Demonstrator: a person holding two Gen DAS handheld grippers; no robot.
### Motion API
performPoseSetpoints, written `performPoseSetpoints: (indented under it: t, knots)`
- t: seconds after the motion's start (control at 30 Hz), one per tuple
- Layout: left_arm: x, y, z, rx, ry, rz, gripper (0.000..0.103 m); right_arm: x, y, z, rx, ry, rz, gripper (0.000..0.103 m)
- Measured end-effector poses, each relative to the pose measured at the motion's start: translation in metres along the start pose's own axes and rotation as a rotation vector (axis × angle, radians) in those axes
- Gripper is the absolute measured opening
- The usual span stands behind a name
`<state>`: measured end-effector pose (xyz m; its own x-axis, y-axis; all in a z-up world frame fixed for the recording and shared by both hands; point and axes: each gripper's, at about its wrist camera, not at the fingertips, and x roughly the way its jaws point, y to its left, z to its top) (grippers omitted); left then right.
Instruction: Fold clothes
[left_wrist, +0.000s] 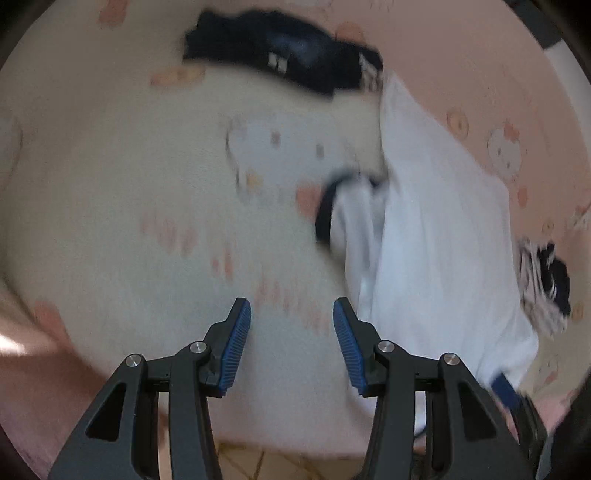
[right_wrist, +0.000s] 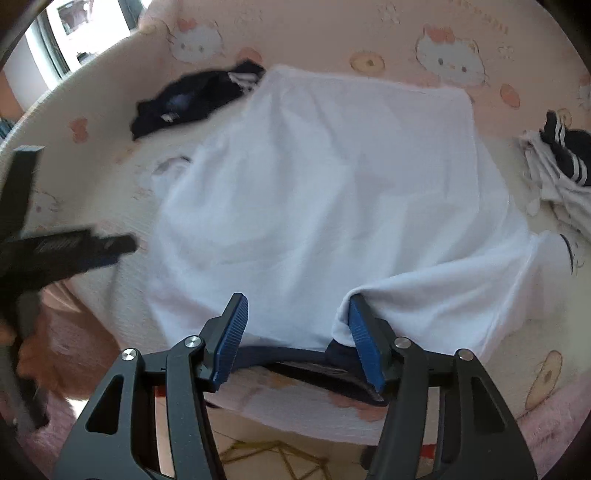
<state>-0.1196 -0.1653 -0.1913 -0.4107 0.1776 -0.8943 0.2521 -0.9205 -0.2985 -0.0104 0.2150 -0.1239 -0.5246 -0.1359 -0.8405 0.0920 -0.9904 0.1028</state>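
The right claw (right_wrist: 295, 332) is open at the near edge of the bed (right_wrist: 424, 37). The white shirt (right_wrist: 332, 177) lies spread out flat on the bed, and its near hem hangs over the claw's right finger (right_wrist: 364, 343), but nothing is pinched. The left claw (left_wrist: 291, 339) is open too, over bare blanket just left of the shirt. A dark garment (right_wrist: 184, 99) lies at the far left, and a striped one (right_wrist: 554, 155) at the right.

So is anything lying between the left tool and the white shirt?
Nothing visible. The left tool hangs open over bare bedspread, with the white shirt just beside it; the dark clothes lie farther off.
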Motion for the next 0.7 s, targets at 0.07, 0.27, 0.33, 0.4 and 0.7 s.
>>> performPoseSetpoints:
  t: [0.07, 0.27, 0.33, 0.4, 0.7]
  knots:
    - [0.012, -0.017, 0.012, 0.055, 0.009, -0.005, 0.047, -0.018, 0.004, 0.003, -0.041, -0.054, -0.12, 0.057]
    - [0.023, -0.026, 0.01, 0.071, 0.022, 0.009, 0.047, 0.004, -0.044, -0.018, 0.128, 0.175, -0.159, 0.058]
    - [0.014, -0.041, 0.001, 0.078, -0.016, -0.029, 0.047, -0.004, -0.081, -0.032, 0.307, 0.225, -0.082, 0.058]
    - [0.003, -0.064, -0.009, 0.135, -0.042, -0.086, 0.047, -0.023, -0.112, -0.039, 0.433, 0.162, -0.072, 0.058]
    - [0.032, -0.171, -0.093, 0.61, 0.146, -0.218, 0.047, -0.027, -0.141, -0.061, 0.356, 0.107, -0.152, 0.059]
